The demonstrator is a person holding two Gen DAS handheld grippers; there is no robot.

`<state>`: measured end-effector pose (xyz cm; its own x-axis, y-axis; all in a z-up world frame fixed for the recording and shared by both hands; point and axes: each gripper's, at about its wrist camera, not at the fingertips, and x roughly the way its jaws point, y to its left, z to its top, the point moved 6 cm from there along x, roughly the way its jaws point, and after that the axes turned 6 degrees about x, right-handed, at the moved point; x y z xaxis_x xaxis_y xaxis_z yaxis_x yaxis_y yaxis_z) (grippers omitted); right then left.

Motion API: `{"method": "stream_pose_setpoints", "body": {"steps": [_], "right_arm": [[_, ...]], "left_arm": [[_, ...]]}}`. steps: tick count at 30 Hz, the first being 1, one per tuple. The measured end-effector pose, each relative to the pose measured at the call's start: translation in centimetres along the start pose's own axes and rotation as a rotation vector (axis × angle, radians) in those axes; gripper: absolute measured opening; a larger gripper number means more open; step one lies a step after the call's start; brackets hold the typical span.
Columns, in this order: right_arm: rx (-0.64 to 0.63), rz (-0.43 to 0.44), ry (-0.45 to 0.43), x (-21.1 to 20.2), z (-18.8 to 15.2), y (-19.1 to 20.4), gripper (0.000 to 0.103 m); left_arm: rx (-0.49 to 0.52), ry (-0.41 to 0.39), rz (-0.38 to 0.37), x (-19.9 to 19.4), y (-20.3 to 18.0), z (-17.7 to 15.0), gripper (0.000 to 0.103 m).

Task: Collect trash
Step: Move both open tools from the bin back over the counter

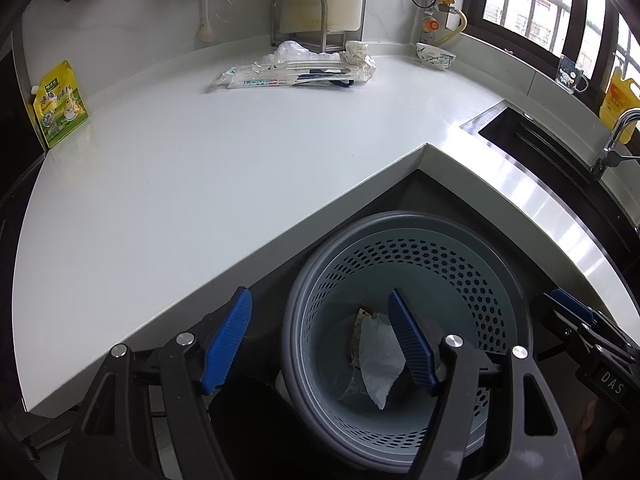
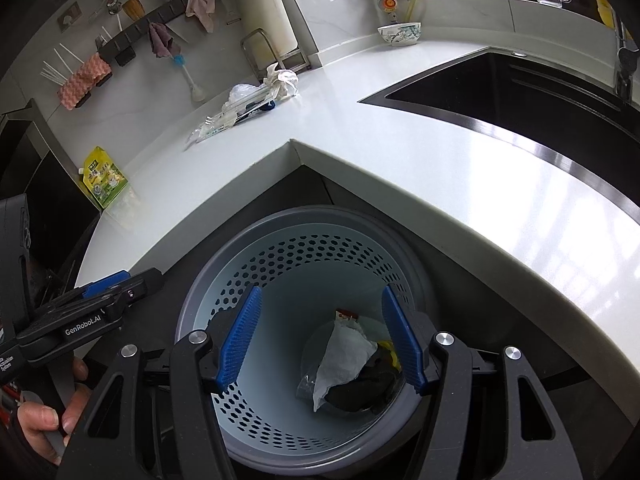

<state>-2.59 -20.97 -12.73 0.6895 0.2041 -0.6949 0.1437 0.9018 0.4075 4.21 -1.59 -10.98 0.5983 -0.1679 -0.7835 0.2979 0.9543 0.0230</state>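
Hovering over the perforated grey bin [image 1: 408, 320], lower centre of both views, both grippers carry nothing. Partway done, by my read: white crumpled paper [image 1: 380, 360] already lies at the bin's bottom, along with a small red-and-white wrapper scrap [image 2: 346, 315] and something dark [image 2: 360, 390] beside it, with a bit of yellow showing at its edge. Can't identify the dark item.

Still left on the white countertop [image 1: 180, 184]: a clear plastic package with blue print [image 1: 288, 76], upper centre of the left wrist view, with crumpled clear plastic [image 1: 294, 51] behind it and a wadded white wrapper or tissue [image 1: 360, 54] at its right end. Yellow-green pouch [image 1: 60, 104] stands at the far left edge against the wall; trash or not, unclear. Bowl [image 1: 436, 56] near the window corner and sink [image 2: 520, 92] at right look like non-trash.

Left gripper [image 1: 320, 342]: jaws spread wide, blue pads apart, nothing between them, one pad over the bin mouth, the other outside the rim. Right gripper [image 2: 324, 338]: jaws roughly half open, empty, both pads above the bin opening, touching nothing. Next pickup likely the plastic pile at the counter's back.
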Motion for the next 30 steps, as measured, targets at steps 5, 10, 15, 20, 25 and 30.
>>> {"method": "stream_pose_setpoints", "body": {"steps": [5,10,15,20,25,30], "right_arm": [[-0.009,0.008,0.004,0.1,-0.1,0.3,0.06],[-0.015,0.009,-0.008,-0.4,0.1,0.6,0.06],[-0.021,0.005,-0.023,-0.9,0.4,0.9,0.06],[-0.028,0.0,-0.023,-1.0,0.8,1.4,0.06],[-0.055,0.007,-0.039,-1.3,2.5,2.5,0.061],[-0.082,0.011,-0.058,-0.5,5.4,3.6,0.063]], "left_arm": [[-0.018,-0.016,0.003,-0.7,0.6,0.3,0.073],[-0.027,-0.035,0.008,-1.5,1.1,0.6,0.074],[-0.036,-0.053,0.011,-2.2,1.4,1.1,0.075],[-0.053,-0.089,0.02,-3.3,2.1,1.9,0.084],[-0.076,-0.12,0.025,-4.2,3.3,3.3,0.088],[-0.086,-0.167,0.035,-4.7,4.7,5.9,0.09]]}}
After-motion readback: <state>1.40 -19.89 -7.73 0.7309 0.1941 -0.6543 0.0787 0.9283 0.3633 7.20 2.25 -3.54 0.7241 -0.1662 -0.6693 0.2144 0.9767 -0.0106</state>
